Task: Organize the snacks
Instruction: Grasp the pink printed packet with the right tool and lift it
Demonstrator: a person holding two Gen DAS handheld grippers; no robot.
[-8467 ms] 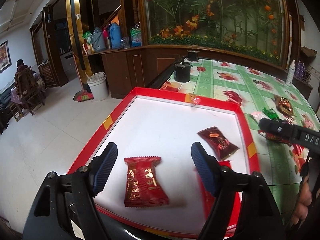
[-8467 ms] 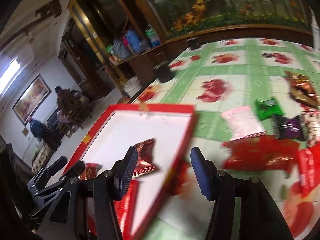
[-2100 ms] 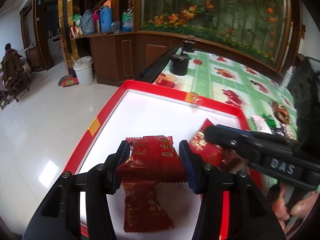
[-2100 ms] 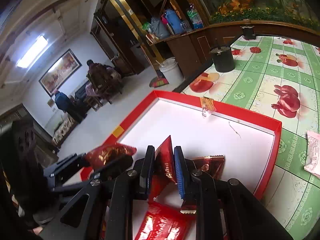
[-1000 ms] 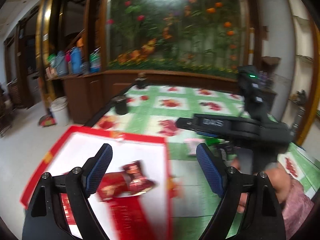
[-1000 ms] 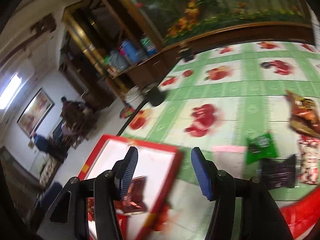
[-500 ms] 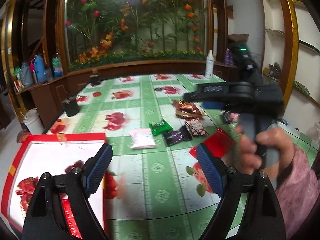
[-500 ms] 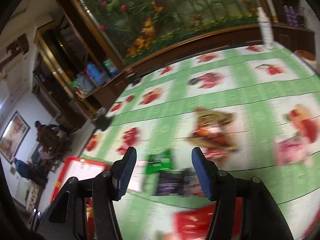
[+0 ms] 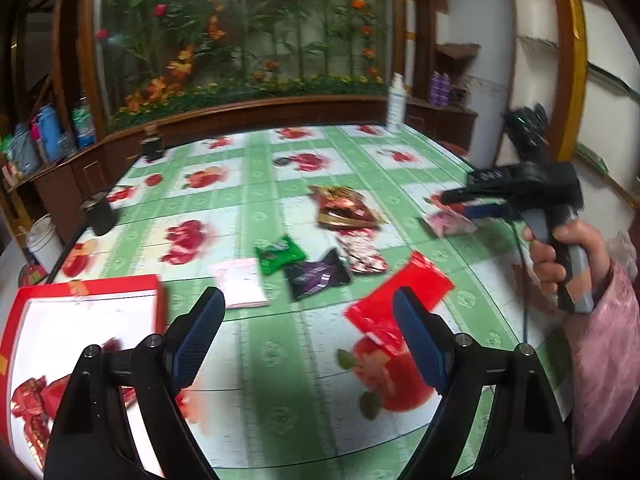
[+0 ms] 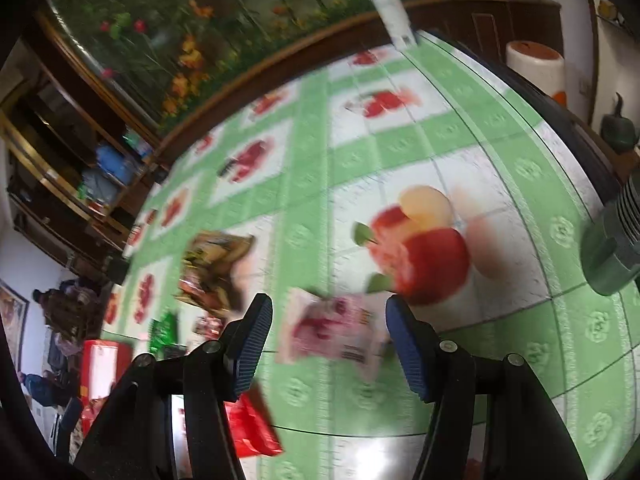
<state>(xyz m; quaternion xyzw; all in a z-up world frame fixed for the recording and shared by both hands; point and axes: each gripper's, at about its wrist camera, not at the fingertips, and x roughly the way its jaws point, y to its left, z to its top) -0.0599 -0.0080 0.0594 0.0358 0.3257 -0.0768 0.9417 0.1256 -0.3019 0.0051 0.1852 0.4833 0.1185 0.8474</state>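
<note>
My left gripper [image 9: 310, 332] hangs open and empty over the green fruit-print tablecloth, its right finger next to a flat red packet [image 9: 400, 304]. The red tray [image 9: 88, 292] with red snacks [image 9: 36, 400] lies at the lower left. Loose snacks lie ahead: pink-white [image 9: 240, 282], green [image 9: 280, 254], purple [image 9: 318, 276], red-white [image 9: 362, 254] and brown-gold [image 9: 344, 210]. My right gripper [image 10: 330, 336], its jaws opening, hovers over a pink packet [image 10: 332, 330]. The packet shows between the fingers, and the pads stand clear of it. In the left wrist view that gripper [image 9: 456, 206] is above the pink packet [image 9: 450, 224].
A white bottle [image 10: 394, 12] stands at the table's far edge, and an orange-lidded container [image 10: 536, 64] beyond the right edge. A grey-green object [image 10: 612, 256] sits at the right. A black cup [image 9: 98, 212] stands at the left edge. A hand and pink sleeve [image 9: 600, 320] hold the right gripper.
Both grippers have swung right, away from the tray and over the loose snacks. The right gripper has come down over the pink packet and its jaws stand a little wider.
</note>
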